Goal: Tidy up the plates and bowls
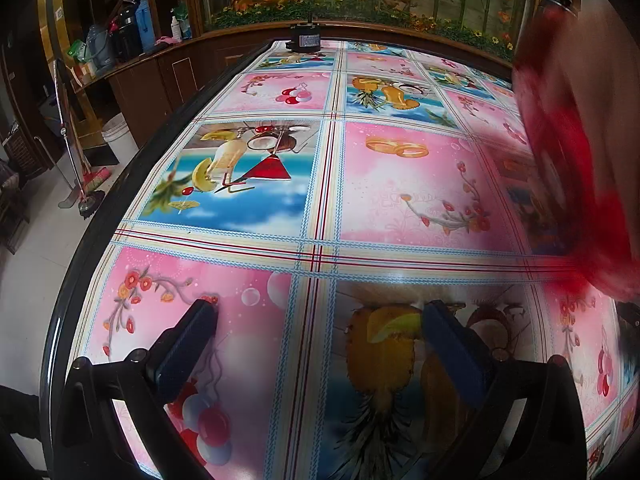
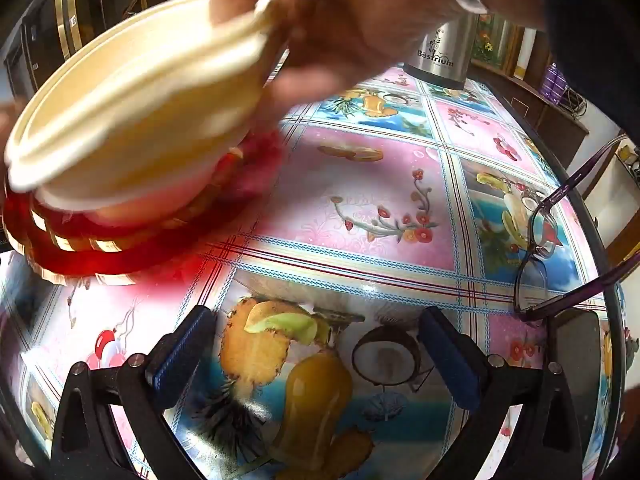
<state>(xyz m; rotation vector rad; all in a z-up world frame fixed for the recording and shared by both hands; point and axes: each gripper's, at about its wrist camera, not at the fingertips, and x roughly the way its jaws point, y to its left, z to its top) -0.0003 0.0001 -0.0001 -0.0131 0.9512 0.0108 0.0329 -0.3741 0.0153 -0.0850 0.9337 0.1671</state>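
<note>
A bare hand (image 2: 340, 20) carries a stack of cream bowls (image 2: 132, 112) in over the red plate (image 2: 100, 256), which sits on the fruit-print tablecloth (image 2: 360, 208) left of your right gripper (image 2: 318, 344). Both your tools wait empty: the right gripper's blue-padded fingers (image 2: 182, 344) stand wide apart above the pineapple panel, and your left gripper (image 1: 318, 340) hovers just as spread over its own stretch of cloth, nothing between its pads. From the left wrist, the red plate shows only as a blurred red mass (image 1: 560, 160) at the right edge.

The bowls look like thin, light plastic, rigid enough to hold shape but likely slick on the glossy cloth; the nested stack could shift or separate if you squeeze one wall alone. Your best purchase is probably the outer rim, pads closing across lip and wall together. The red plate appears shallow with a scalloped gold-trimmed edge, so you would need to pinch that edge low and flat.

Right of the right gripper lie purple spectacles (image 2: 548, 240), fragile and near your path. A steel flask (image 2: 440, 52) stands beyond the bowls.
</note>
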